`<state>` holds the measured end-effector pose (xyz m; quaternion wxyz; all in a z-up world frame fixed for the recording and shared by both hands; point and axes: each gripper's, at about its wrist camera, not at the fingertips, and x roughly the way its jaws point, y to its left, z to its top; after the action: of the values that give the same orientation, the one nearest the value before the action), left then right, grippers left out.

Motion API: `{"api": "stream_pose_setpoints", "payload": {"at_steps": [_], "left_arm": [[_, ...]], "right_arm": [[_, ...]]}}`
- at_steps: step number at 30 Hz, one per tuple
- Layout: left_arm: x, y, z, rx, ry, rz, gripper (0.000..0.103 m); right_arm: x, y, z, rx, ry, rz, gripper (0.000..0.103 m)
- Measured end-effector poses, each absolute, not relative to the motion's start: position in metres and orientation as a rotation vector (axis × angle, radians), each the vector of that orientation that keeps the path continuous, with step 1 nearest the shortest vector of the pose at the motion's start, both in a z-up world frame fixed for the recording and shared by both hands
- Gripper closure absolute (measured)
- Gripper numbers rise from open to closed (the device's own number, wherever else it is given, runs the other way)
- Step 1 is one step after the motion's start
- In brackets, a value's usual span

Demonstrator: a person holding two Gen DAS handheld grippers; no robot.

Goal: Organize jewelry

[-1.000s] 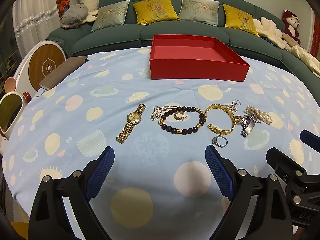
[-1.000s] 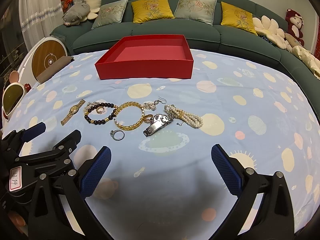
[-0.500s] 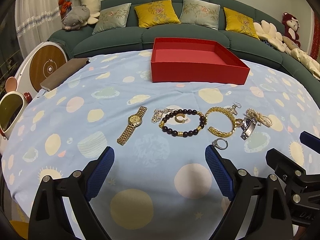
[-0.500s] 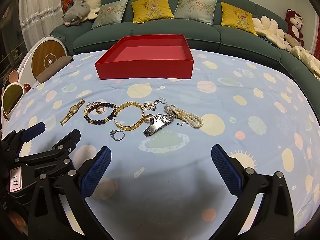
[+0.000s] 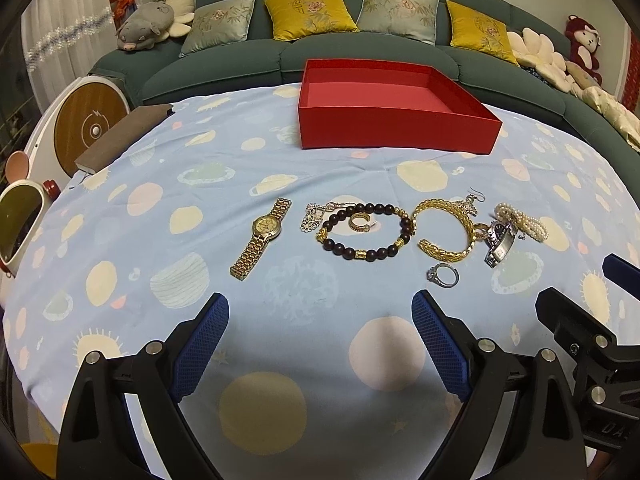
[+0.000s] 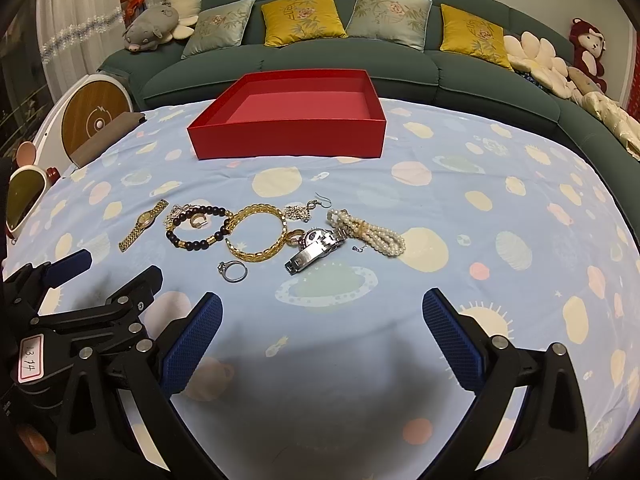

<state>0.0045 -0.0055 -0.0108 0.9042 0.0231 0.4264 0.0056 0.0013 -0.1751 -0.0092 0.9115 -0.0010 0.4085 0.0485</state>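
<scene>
A row of jewelry lies on the blue patterned cloth: a gold watch (image 5: pixel 262 237) (image 6: pixel 143 224), a dark bead bracelet (image 5: pixel 366 232) (image 6: pixel 198 228), a gold bangle (image 5: pixel 446 229) (image 6: pixel 258 232), a silver ring (image 5: pixel 443 275) (image 6: pixel 232 271), a silver watch (image 5: pixel 500 242) (image 6: pixel 314 248) and a pearl bracelet (image 5: pixel 522 222) (image 6: pixel 366 232). An empty red box (image 5: pixel 390 106) (image 6: pixel 294 114) stands behind them. My left gripper (image 5: pixel 320 344) is open and empty, in front of the bead bracelet. My right gripper (image 6: pixel 322 344) is open and empty, in front of the silver watch.
A green sofa (image 5: pixel 360 40) with cushions curves behind the table. A brown book (image 5: pixel 124 136) lies at the cloth's left edge. A round white device (image 5: pixel 88 120) stands to the left. Bare cloth lies between the grippers and the jewelry.
The left gripper's view has shifted slightly, with the jewelry and box a little lower and left in frame. The right gripper has barely moved. Both stay open.
</scene>
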Motion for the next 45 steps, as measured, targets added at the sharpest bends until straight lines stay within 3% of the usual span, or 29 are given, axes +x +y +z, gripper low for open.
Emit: {"api": "stream_pose_setpoints", "payload": {"at_steps": [15,27,36,45], "left_arm": [[0.002,0.003,-0.008,-0.004,0.830,0.022,0.012],[0.010,0.032,-0.010,-0.042,0.891,0.037,0.012],[0.018,0.056,-0.015,-0.087,0.907,0.046,0.012],[0.026,0.067,-0.020,-0.097,0.916,0.065,0.012]], "right_arm": [[0.002,-0.175,-0.009,-0.001,0.842,0.096,0.005],[0.022,-0.181,-0.019,0.043,0.853,0.073,0.009],[0.043,-0.173,-0.039,0.084,0.923,0.099,0.035],[0.056,-0.173,-0.048,0.145,0.947,0.096,0.043]]}}
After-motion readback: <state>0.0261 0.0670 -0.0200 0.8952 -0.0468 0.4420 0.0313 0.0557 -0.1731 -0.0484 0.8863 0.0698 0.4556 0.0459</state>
